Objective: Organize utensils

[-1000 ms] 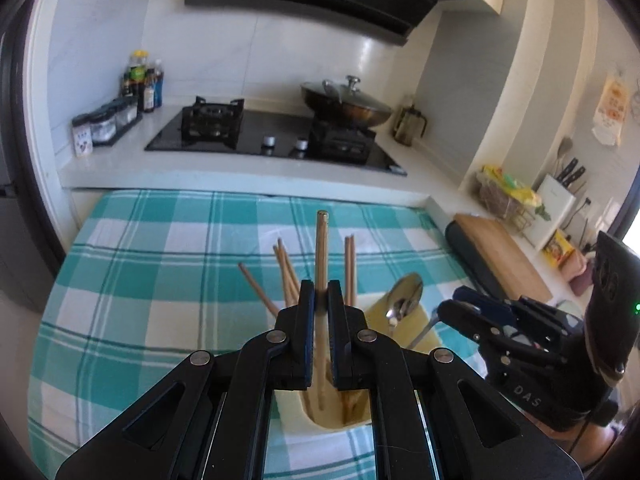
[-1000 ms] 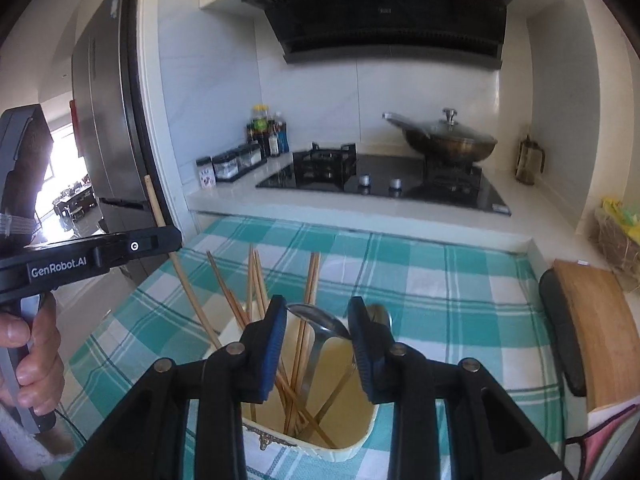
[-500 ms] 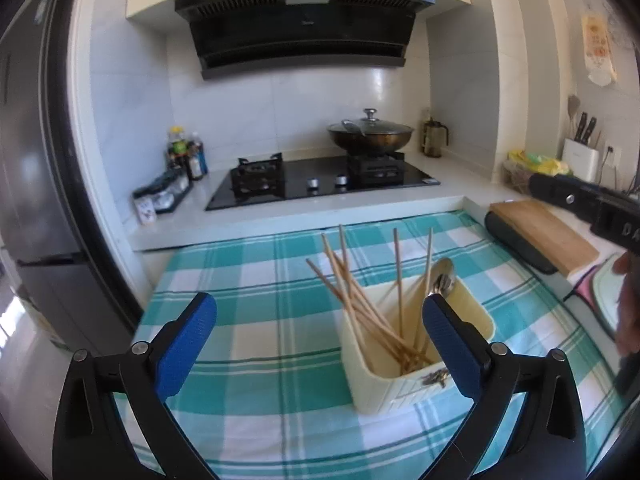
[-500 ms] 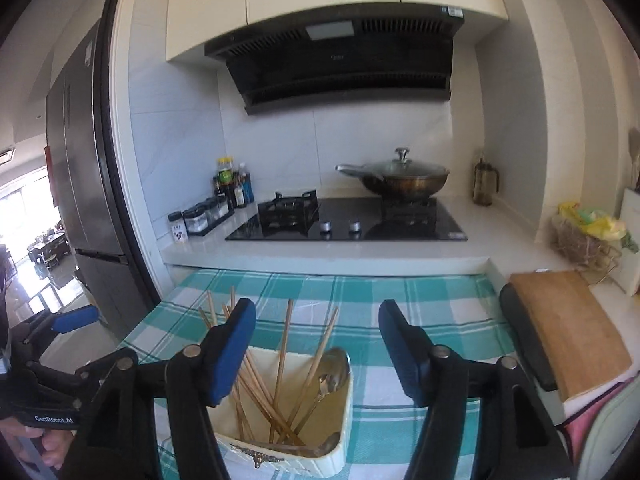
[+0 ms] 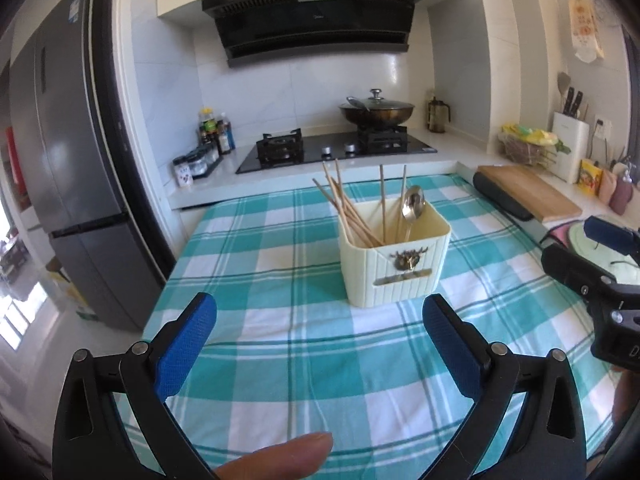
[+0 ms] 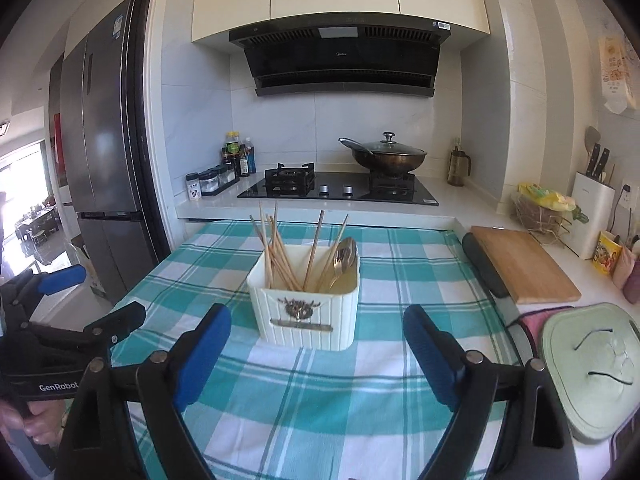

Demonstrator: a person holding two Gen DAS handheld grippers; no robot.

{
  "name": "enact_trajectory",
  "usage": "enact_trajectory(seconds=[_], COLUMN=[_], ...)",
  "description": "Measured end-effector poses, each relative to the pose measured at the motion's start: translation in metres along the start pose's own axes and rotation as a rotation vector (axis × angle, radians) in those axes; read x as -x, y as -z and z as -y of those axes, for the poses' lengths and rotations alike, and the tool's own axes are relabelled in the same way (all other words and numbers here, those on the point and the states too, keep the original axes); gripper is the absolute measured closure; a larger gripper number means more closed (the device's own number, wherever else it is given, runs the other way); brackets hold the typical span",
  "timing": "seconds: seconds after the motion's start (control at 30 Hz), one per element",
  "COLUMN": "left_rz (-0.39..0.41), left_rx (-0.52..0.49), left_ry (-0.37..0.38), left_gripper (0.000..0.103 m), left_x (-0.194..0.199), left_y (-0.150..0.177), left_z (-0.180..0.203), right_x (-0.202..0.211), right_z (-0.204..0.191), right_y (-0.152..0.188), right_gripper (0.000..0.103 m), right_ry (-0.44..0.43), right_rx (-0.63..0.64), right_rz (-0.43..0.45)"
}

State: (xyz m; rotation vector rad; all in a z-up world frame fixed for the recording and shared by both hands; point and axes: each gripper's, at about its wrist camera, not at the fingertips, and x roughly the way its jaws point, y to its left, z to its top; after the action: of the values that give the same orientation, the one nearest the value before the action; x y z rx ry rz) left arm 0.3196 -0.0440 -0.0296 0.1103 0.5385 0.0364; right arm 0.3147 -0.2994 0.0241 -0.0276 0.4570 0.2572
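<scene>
The cream utensil holder (image 5: 394,256) stands on the teal checked tablecloth (image 5: 280,344), with wooden chopsticks (image 5: 348,208) leaning in its left part and metal spoons (image 5: 412,204) at its right. The left gripper (image 5: 320,344) is spread wide and holds nothing; the right gripper (image 6: 316,344) likewise gapes empty, both short of the holder. Only the left wrist view catches a fingertip (image 5: 276,458) at the bottom edge. Only the right wrist view shows a pale green lid (image 6: 592,372) at the right, and the person's hand (image 6: 28,420) gripping the other tool. Behind the table runs a white counter with a gas hob (image 6: 340,190), a lidded wok (image 6: 386,156), a range hood (image 6: 340,60), seasoning bottles (image 6: 238,158), a wooden cutting board (image 6: 524,264) and a grey refrigerator (image 6: 104,120).
</scene>
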Motion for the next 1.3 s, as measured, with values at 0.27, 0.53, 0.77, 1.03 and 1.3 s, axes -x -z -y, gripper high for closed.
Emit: enact_trajectory(seconds=[0.27, 0.53, 0.77, 1.03, 1.3], left_rz=[-0.020, -0.021, -0.021, -0.027, -0.026], left_rx=[0.051, 0.082, 0.088, 0.084, 0.083], left_ry=[0.001, -0.010, -0.004, -0.003, -0.003], left_gripper=[0.000, 0.000, 0.000, 0.000, 0.000], left_x=[0.023, 0.032, 0.034, 0.035, 0.035], left_y=[0.006, 0.006, 0.005, 0.005, 0.005], left_z=[-0.008, -0.017, -0.018, -0.017, -0.017], right_x=[0.026, 0.039, 0.047, 0.050, 0.050], right_z=[-0.023, -0.033, -0.037, -0.037, -0.039], right_y=[0.017, 0.016, 0.013, 0.013, 0.014], right_gripper=[0.013, 0.013, 0.013, 0.013, 0.013], right_ry=[0.022, -0.004, -0.014, -0.016, -0.021], right_rx=[0.035, 0.030, 0.023, 0.024, 0.029], right_rz=[-0.053, -0.040, -0.026, -0.021, -0.019])
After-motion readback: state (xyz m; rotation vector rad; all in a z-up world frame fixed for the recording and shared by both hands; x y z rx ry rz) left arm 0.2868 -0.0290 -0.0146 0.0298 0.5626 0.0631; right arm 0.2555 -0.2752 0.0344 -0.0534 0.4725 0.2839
